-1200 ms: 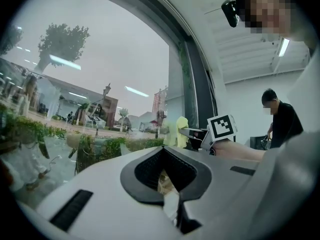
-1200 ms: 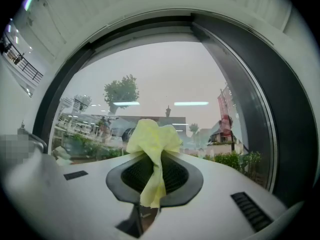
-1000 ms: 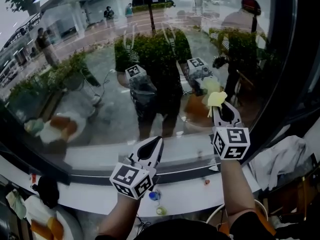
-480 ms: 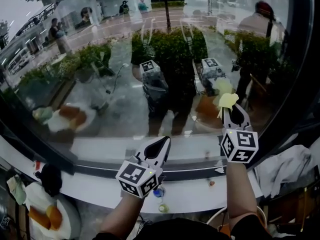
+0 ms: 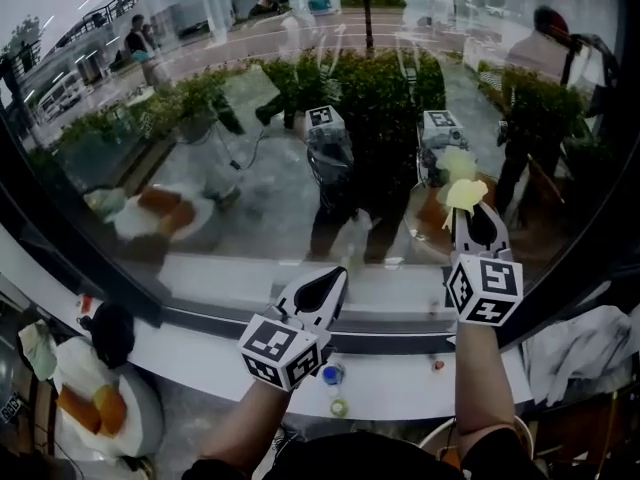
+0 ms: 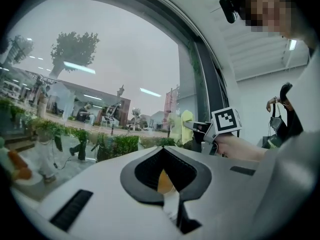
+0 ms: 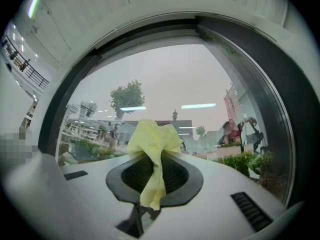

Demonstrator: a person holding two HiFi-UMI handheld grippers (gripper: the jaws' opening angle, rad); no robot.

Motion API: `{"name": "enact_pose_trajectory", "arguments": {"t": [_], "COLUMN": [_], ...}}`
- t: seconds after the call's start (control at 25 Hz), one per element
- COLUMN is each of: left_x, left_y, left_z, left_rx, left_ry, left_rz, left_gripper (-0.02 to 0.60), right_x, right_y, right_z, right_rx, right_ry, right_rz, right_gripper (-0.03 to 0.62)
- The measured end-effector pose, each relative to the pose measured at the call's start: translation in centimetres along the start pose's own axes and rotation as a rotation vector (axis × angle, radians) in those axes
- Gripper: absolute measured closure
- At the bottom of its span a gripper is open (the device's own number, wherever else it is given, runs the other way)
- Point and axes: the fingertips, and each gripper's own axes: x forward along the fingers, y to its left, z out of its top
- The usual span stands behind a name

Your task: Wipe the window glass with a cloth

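The window glass fills the upper head view and carries reflections of both grippers. My right gripper is raised at the right, shut on a crumpled yellow cloth that sits against or very near the pane. In the right gripper view the cloth bunches above the jaws and hangs down between them, with the glass right ahead. My left gripper is lower, over the sill, shut and holding nothing. In the left gripper view its jaws are together, and the right gripper with the cloth shows beyond.
A white sill runs below the glass, with a small blue cap on it. A plate of food sits at lower left. Pale fabric lies at lower right. A dark window frame bounds the pane on the right.
The head view has shifted, so both grippers sit a little further right in the frame. The right gripper keeps hold of the yellow cloth near the glass; the left stays shut.
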Motion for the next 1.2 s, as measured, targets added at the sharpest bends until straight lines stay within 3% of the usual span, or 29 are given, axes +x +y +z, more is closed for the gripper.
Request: {"name": "enact_pose_trajectory", "arguments": {"t": [0.2, 0.76, 1.2], "left_x": [-2.0, -13.7, -21.1], "left_y": [0.6, 10.9, 18.6], "left_z": [0.0, 1.6, 2.2], "left_rx": [-0.002, -0.014, -0.032], "left_ry": [0.001, -0.029, -0.065], "left_rz": [0.007, 0.074, 0.155], "left_gripper": [0.574, 0.574, 0.574], "right_x": [0.6, 4.2, 7.6], "right_y": [3.3, 18.0, 31.6], "right_z": [0.3, 2.2, 2.3], "right_rx": [-0.006, -0.017, -0.022], "right_ry": [0.007, 0.006, 0.021], "right_rz": [0.040, 0.033, 0.138], "right_gripper": [0.537, 0.537, 0.537]}}
